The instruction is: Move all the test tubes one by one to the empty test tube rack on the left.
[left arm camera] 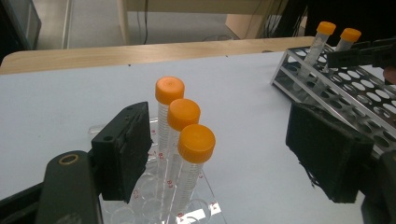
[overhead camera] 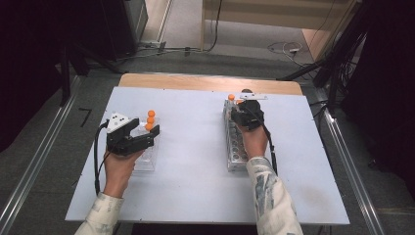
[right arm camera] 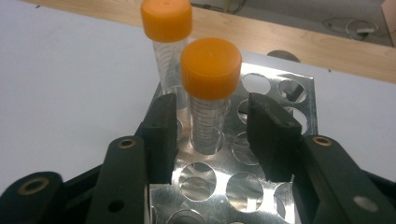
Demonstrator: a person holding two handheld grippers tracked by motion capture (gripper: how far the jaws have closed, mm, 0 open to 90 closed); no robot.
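Straddling an orange-capped tube (right arm camera: pixel 208 93) that stands upright in the metal rack (right arm camera: pixel 275 196) near the table's far edge, the right gripper (right arm camera: pixel 212 128) has its jaws either side of the tube wall, gaps showing, so not yet clamped; the tube's long axis runs vertical, straight ahead of that hand; the left gripper (left arm camera: pixel 224 154), jaws wide, waits beside three capped tubes (left arm camera: pixel 183 114) in a clear rack (left arm camera: pixel 201 212) by the left edge; white tabletop (overhead camera: pixel 195 161), grey floor beyond.
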